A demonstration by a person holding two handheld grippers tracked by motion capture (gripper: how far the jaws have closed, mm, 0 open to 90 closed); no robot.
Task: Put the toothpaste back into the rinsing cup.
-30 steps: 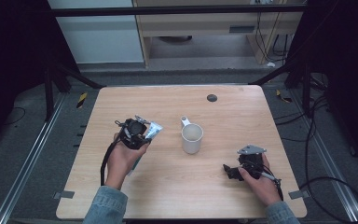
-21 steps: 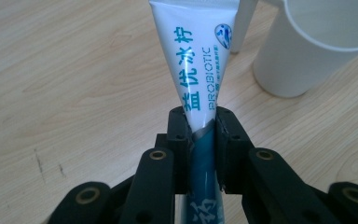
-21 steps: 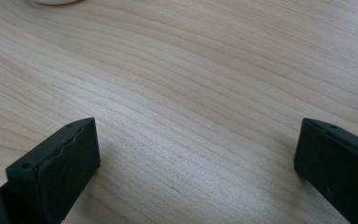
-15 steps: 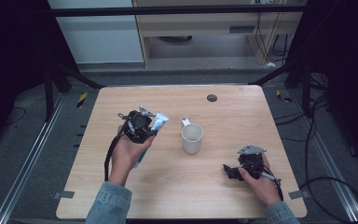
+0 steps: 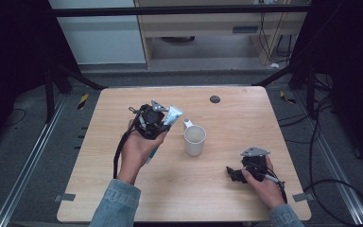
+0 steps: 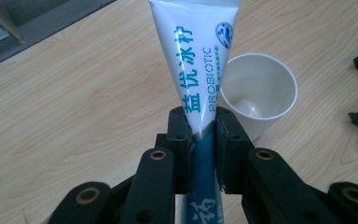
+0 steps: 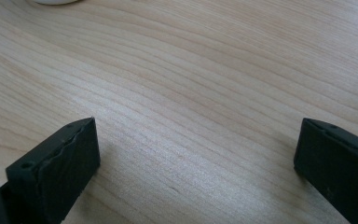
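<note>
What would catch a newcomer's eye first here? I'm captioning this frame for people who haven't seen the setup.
First, the white toothpaste tube with teal lettering, clamped between the left gripper fingers and held above the wooden table. Just beyond it stands an empty white cup near the table's middle. The right gripper rests low over the table's near right corner, fingers wide apart with nothing between them.

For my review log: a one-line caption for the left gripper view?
Left gripper clamps a toothpaste tube above the table, beside a white cup.
</note>
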